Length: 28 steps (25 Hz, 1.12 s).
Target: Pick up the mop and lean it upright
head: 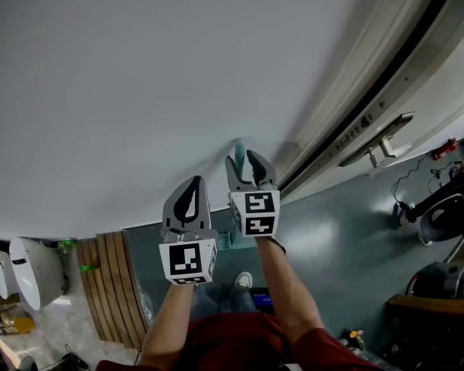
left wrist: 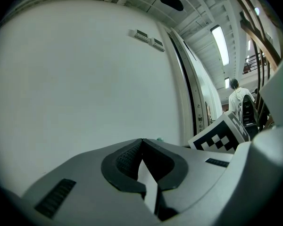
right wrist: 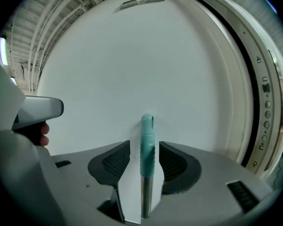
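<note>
The mop's metal handle with a teal grip (right wrist: 147, 147) stands upright, its teal top resting against the white wall (right wrist: 132, 65). My right gripper (right wrist: 144, 144) is open around it, with a gap between each pad and the handle. In the head view the teal tip (head: 238, 146) shows just above my right gripper (head: 240, 158), close to the wall. My left gripper (head: 192, 184) hangs beside it to the left, shut and empty. In its own view the left gripper (left wrist: 141, 141) has its pads meeting with nothing between them. The mop head is hidden.
A sliding door frame with a metal handle (head: 385, 139) runs along the right of the wall. Wooden slats (head: 108, 284) and a white fixture (head: 35, 273) lie on the floor at lower left. Dark equipment (head: 441, 219) stands at right. A person (left wrist: 238, 98) stands far off.
</note>
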Motion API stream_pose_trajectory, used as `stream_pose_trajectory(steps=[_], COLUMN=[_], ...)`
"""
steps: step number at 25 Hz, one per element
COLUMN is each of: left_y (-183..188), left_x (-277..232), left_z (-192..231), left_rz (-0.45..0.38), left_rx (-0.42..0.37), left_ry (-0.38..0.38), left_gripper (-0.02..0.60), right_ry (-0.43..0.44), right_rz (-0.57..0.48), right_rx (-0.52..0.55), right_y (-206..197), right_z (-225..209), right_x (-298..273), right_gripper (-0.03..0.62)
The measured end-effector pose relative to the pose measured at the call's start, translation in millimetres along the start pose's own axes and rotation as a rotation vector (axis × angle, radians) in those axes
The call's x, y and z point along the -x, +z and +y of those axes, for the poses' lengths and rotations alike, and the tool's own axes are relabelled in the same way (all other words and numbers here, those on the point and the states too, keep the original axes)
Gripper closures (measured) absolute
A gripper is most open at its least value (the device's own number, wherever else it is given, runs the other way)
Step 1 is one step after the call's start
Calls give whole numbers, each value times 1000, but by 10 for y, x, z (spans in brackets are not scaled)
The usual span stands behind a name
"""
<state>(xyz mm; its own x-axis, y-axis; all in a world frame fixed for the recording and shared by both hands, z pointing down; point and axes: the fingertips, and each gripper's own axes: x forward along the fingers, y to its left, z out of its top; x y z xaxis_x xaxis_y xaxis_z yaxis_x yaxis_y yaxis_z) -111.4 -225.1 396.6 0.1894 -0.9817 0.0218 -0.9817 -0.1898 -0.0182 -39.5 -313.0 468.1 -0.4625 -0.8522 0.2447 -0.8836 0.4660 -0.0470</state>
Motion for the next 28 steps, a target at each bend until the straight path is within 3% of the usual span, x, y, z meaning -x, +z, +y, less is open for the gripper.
stream_pose_trajectory(steps=[11,19,28], left_y=[-20,-57,-67], left_x=[7,14,14], left_z=[67,94,115], left_rz=[6,15,15], left_rx=[7,8,4], left_ry=[10,12,11], left_gripper=[568,568,568], right_ry=[-27,-64,-82], right_rz=[10,1,5], right_rx=[2,-2,20], right_y=[-65,-61,-78], right_z=[-12,-76,-94], right_x=[-44,-47,-101], right_gripper=[407,479,487])
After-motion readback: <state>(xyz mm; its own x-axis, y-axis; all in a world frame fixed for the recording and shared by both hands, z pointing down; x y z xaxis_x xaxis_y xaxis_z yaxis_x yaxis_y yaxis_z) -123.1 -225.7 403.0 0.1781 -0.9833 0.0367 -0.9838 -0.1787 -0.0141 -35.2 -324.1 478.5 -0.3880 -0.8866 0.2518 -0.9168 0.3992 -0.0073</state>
